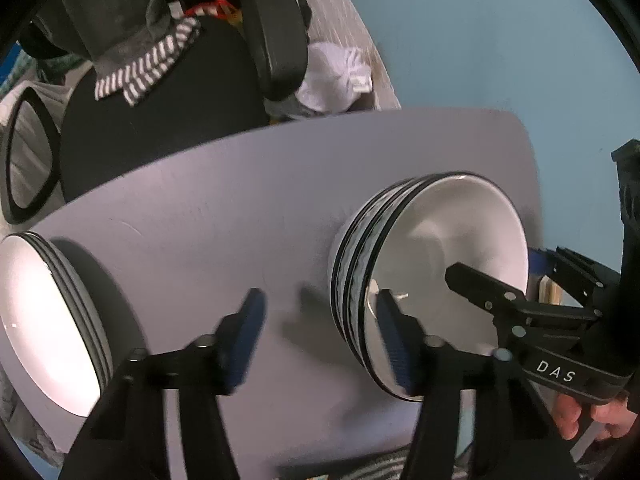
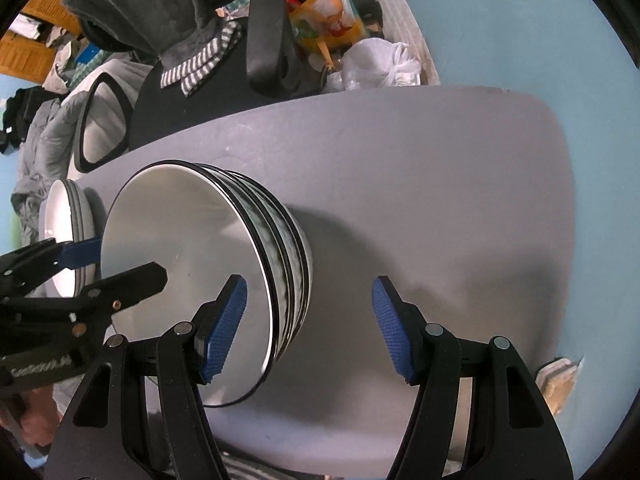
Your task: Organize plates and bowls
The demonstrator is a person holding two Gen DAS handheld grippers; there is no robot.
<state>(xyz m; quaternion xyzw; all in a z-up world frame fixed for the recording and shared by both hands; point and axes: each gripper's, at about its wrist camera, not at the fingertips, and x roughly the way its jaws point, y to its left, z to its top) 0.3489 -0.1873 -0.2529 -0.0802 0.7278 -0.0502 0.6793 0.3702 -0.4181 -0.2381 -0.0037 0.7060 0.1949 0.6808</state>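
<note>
Grey table [image 2: 400, 168]: black-rimmed white bowl stack [image 2: 224, 264] mid-surface; plate stack [image 1: 48, 320] cropped at the edge. Left gripper [image 1: 320, 340], right gripper [image 2: 308, 324] both spread, empty.

We see a pale grey-lilac surface [image 2: 400, 168] carrying a stack of bowls [image 2: 192, 256], each white inside with a thin black rim and a mottled grey-and-white band on the outside. Left of the bowls in the right wrist view, a stack of plates [image 2: 66, 232] is white with black edges. The fingers [image 2: 224, 328] of both tools have blue ribbed pads on black frames. Beyond the surface, a black chair [image 1: 168, 120] bears a cloth striped grey and white [image 1: 148, 68] under a dark grey garment [image 1: 116, 4]. The wall behind is light blue.
</note>
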